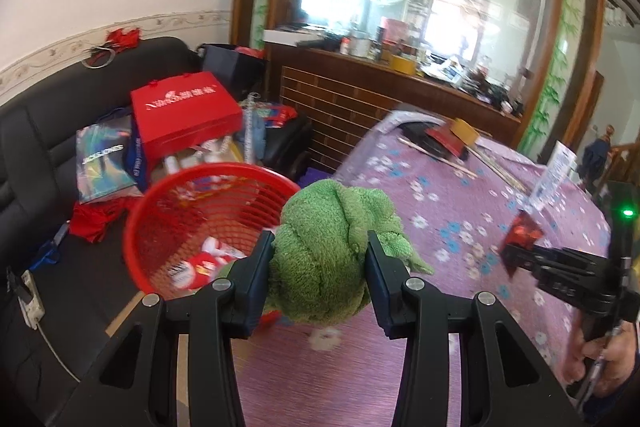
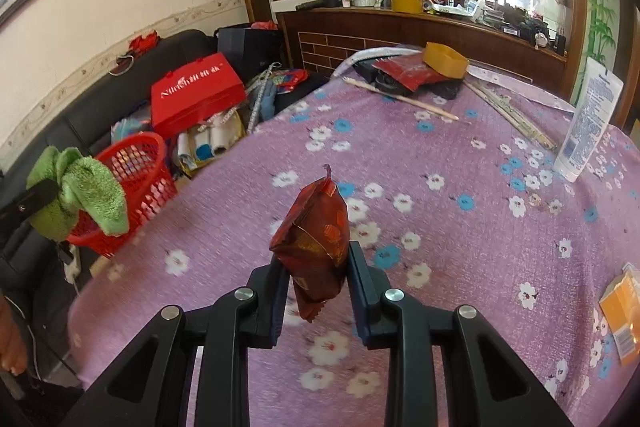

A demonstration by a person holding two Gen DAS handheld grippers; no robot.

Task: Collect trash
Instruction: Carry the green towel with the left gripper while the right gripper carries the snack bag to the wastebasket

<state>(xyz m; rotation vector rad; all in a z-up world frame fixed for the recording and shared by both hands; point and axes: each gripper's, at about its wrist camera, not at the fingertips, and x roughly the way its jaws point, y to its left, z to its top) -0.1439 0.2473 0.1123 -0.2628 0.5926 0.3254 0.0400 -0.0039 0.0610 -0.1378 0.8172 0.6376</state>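
Note:
My left gripper (image 1: 319,259) is shut on a bunched green cloth (image 1: 328,243), held at the table's left edge just right of a red mesh basket (image 1: 160,227) with wrappers in its bottom. The same green cloth (image 2: 76,191) shows at the far left of the right wrist view, in front of the red basket (image 2: 136,171). My right gripper (image 2: 314,263) is shut on a dark red snack wrapper (image 2: 316,239), held above the purple flowered tablecloth (image 2: 440,227). That right gripper (image 1: 516,255) with the red wrapper (image 1: 524,231) is also seen at the right of the left wrist view.
A white lotion tube (image 2: 588,123) stands at the table's right. An orange carton (image 2: 624,315) lies at the right edge. Chopsticks (image 2: 400,99), a yellow tin (image 2: 444,61) and a red packet (image 2: 408,71) lie at the far end. A black sofa (image 1: 60,115) holds a red box (image 1: 184,115) and bags.

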